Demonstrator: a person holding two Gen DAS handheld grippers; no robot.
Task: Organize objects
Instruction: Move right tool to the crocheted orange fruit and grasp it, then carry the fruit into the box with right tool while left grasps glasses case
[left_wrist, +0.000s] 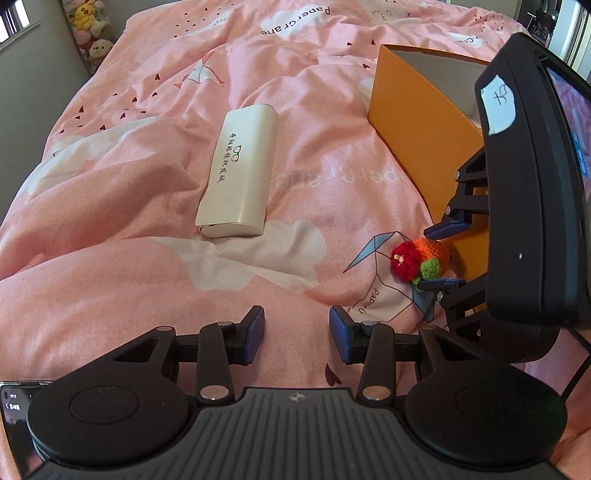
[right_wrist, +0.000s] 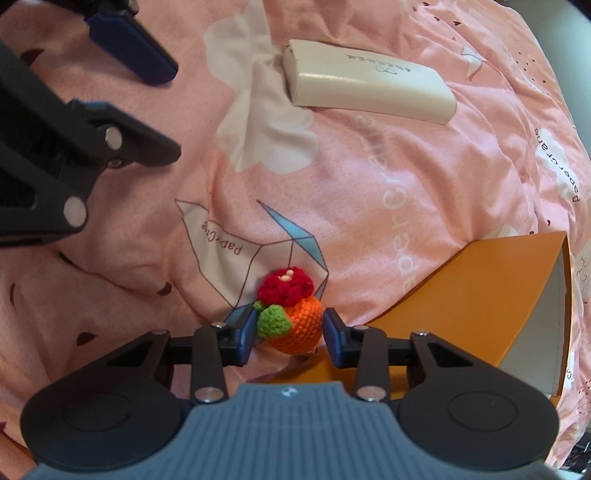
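A bed (left_wrist: 110, 258) covered in a pink quilt printed with white clouds, paper cranes and small dark hearts fills both views. A small crocheted toy (right_wrist: 291, 314), an orange ball with a red flower and a green leaf, lies on the quilt just beside the near corner of an orange box (right_wrist: 480, 295). The right claw (right_wrist: 290, 336) sits low over the quilt with its blue pads on either side of the toy; the pads are close to it, but whether they touch or squeeze it cannot be told. In the left wrist view the same toy (left_wrist: 423, 260) shows between the right claw's (left_wrist: 439, 254) two blue tips, against the box (left_wrist: 410, 122). The left claw (left_wrist: 296, 332) is released, pads apart over bare quilt with nothing between them. A cream case (left_wrist: 240, 177) with dark handwriting lies flat on the quilt, well apart from the toy and to the left of the box. Plush toys (left_wrist: 90, 33) sit stacked in the far left corner of the room.
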